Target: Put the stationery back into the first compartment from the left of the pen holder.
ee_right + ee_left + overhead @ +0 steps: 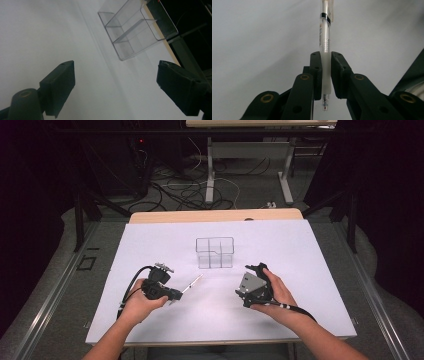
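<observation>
A person is sitting at the desk [150, 320], which is covered in white, and is holding 1 set of tongs in each hand. The left tongs [325, 75] are squeezing tight on a clear pen [325, 37]. The 2 black jaws are pressing on the pen's soft white grip, 1 from each side. The pen's tip is poking out just below the jaws, and its long see-through body with a black band is sticking out past them. From above, the left tongs [172, 296] are sitting low over the desk and the pen [192, 284] is pointing toward a clear plastic organizer box [215, 252]. The box is standing near the middle of the desk, a little way from the pen. The right tongs [116, 86] are standing wide open, with nothing between the jaws. The box [136, 30] is showing beyond them.
</observation>
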Demonstrator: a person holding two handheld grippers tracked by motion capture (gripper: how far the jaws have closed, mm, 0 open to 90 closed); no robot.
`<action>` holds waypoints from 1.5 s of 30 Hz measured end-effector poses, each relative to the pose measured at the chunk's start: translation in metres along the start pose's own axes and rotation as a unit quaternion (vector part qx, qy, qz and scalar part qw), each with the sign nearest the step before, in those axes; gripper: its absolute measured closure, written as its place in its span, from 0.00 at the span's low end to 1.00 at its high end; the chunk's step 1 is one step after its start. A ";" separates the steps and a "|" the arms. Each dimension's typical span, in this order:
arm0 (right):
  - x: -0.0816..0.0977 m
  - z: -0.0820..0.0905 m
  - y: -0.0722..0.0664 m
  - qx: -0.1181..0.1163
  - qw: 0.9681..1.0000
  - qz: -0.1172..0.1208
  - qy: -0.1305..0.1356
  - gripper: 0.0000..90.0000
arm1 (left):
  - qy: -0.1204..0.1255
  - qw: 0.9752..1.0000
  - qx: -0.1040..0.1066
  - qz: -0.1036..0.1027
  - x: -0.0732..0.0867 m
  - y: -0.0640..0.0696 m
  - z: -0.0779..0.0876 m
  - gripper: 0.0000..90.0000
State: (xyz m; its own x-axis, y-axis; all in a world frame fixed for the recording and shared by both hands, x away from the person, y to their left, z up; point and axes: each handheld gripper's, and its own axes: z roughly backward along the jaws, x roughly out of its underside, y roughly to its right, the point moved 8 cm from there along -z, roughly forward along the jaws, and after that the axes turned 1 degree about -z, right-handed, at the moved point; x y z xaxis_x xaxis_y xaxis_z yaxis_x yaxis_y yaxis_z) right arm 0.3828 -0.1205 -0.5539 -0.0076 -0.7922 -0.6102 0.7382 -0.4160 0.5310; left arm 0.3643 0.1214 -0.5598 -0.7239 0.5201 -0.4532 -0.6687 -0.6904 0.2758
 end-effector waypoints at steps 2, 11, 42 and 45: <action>-0.005 0.000 -0.003 0.000 1.000 0.028 0.000 0.18 | -0.001 1.000 0.007 0.003 -0.004 0.004 -0.001 0.89; -0.022 -0.001 -0.018 0.000 0.990 0.141 0.007 0.36 | -0.004 1.000 0.030 0.005 -0.016 0.019 -0.006 0.89; -0.039 -0.017 -0.047 0.009 0.953 0.299 0.044 0.61 | -0.022 0.997 0.076 -0.015 -0.038 0.057 -0.031 0.89; -0.037 -0.018 -0.050 0.000 0.950 0.310 0.031 0.64 | -0.021 0.997 0.077 -0.017 -0.039 0.060 -0.033 0.89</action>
State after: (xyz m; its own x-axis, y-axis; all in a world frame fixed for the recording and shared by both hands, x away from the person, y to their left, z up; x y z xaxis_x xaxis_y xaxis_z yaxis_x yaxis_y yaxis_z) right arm 0.3583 -0.0617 -0.5688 0.4684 -0.8574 -0.2132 0.5880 0.1225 0.7995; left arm 0.3583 0.0427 -0.5534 -0.7053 0.5643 -0.4291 -0.7082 -0.5888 0.3896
